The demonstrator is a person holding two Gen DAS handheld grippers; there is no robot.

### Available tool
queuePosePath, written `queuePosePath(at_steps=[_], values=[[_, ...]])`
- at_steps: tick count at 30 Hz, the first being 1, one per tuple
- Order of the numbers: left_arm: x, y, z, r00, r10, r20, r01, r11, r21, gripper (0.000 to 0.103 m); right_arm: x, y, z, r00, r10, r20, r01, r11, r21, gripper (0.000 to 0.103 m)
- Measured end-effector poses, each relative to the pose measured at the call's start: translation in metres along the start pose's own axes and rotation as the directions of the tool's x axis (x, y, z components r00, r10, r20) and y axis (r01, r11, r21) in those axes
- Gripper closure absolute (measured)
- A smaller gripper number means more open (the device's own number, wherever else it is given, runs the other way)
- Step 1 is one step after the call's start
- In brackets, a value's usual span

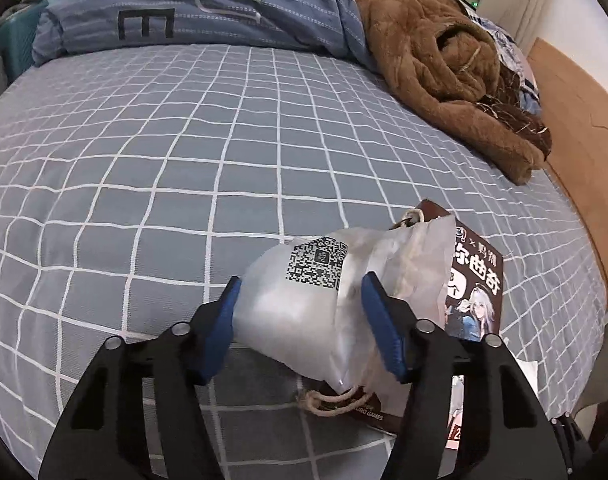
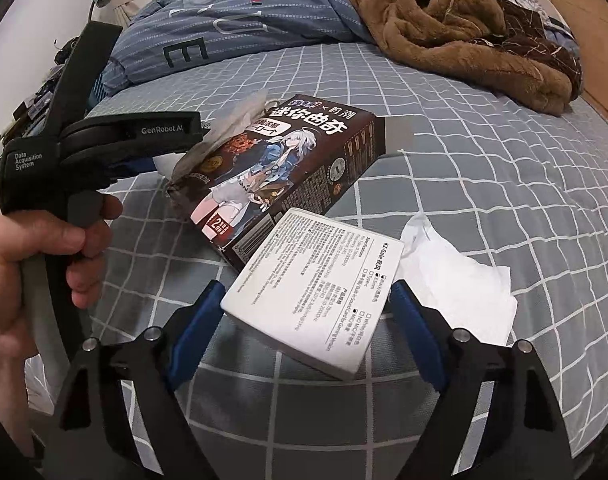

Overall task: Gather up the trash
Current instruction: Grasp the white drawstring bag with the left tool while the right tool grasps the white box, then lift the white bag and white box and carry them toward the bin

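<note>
Landmark: brown snack box [image 2: 288, 164], flat on the checked bed sheet [image 2: 483, 184].
Left gripper [image 1: 300, 312]: pads pinch the white plastic bag [image 1: 300, 300], which lies on the box's near end; judged a grip for lifting it away.
Right gripper [image 2: 307, 312]: spread, straddling the white card box [image 2: 315, 296] that leans on the snack box's near corner; pads not yet pressing.
Tissue [image 2: 455, 280]: crumpled, just right of the card box.
Count: two boxes, one bag, one tissue.
Bedding: brown blanket [image 2: 463, 32] and blue duvet [image 2: 240, 28], beyond the snack box.

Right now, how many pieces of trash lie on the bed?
4: a white plastic bag on the brown box, a white box against it, a tissue beside that. More may be hidden.
</note>
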State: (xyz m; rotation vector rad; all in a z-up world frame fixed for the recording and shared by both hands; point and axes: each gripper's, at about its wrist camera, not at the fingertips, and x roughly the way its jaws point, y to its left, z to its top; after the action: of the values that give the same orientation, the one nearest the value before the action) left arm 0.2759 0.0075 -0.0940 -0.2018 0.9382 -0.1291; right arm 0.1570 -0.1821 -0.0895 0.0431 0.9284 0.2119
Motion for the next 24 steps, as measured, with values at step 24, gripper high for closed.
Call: queuePosePath(at_steps=[24], values=[[-0.007, 0.007, -0.007, 0.994, 0.109, 0.021, -0.108, 0.993, -0.057, 0.08, -0.001, -0.006, 0.003, 1.0, 0.001, -0.015, -0.001, 1.0, -0.011, 0.029]])
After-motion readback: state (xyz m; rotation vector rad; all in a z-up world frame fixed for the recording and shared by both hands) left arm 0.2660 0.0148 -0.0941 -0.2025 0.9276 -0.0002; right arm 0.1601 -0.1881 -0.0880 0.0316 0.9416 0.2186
